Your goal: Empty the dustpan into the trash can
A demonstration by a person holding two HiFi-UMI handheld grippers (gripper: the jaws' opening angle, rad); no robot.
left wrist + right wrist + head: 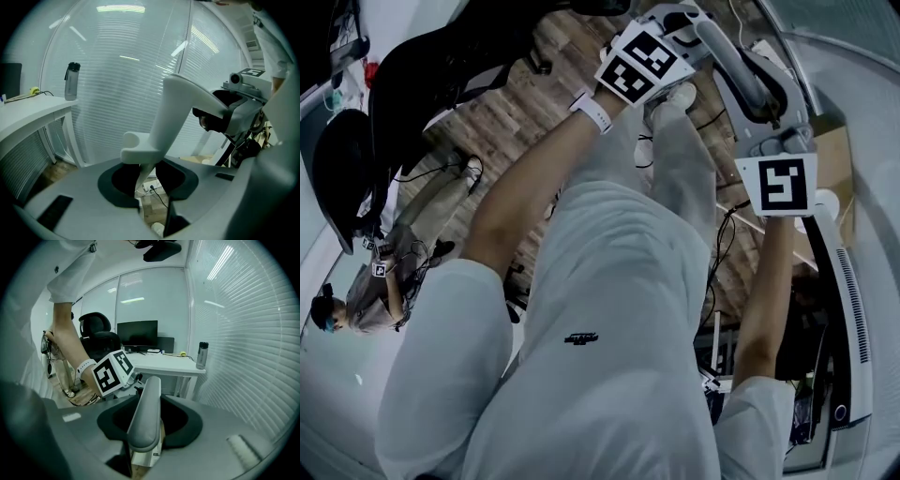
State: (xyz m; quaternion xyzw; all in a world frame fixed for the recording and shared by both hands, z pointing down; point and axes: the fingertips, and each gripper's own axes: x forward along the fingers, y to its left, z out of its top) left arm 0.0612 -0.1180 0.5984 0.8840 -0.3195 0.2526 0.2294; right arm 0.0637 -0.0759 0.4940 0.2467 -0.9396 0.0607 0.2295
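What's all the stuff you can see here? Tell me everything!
handle: one, grey-white, held up in front
desk: one, white, beside the blinds
bottle: one, grey, on the desk
monitor: one, black, on the desk
chair: one, black, by the desk
blinds: white, along the wall
other person: one, pale clothes, head view's left
legs: two, white trousers
left hand-held gripper: one, grey, gripping the handle
right hand-held gripper: one, grey, gripping the handle

The handle (180, 110) fills the gap between the left fingers (70, 197). Blinds (117, 70) wall off the space ahead, and a desk (28, 117) stands to their left. Right of the right fingers (225, 427) are blinds again; ahead, the handle, then the desk.
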